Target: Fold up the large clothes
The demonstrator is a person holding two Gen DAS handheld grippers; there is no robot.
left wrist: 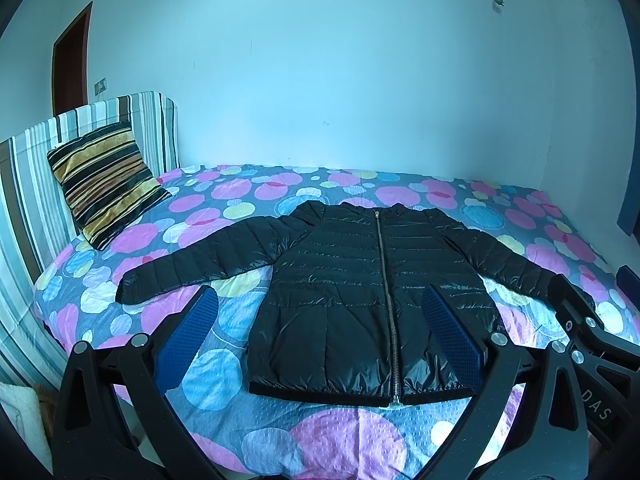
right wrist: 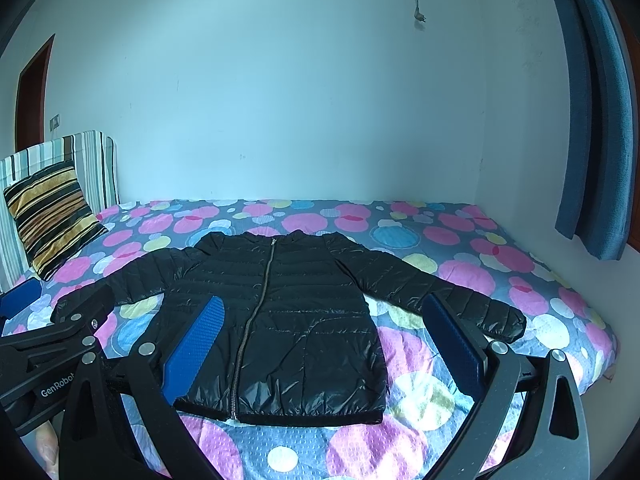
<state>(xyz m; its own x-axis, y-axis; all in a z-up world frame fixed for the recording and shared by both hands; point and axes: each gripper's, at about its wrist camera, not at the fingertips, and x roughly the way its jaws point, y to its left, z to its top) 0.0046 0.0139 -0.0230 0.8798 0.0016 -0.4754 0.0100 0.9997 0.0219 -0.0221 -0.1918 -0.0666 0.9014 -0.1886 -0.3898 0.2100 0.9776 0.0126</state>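
Shiny black puffy jacket flat on the bed with the pink and blue dotted cover, zipped up, both sleeves out wide, bottom hem close to the near edge. Lots of bare cover toward the far edge and right side. Stripy brown cushion at the far left corner. Left gripper spread wide, holding nothing. Right gripper spread wide too, nothing held.

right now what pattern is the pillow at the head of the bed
The pillow has black, gold and brown stripes; the left wrist view shows it best.
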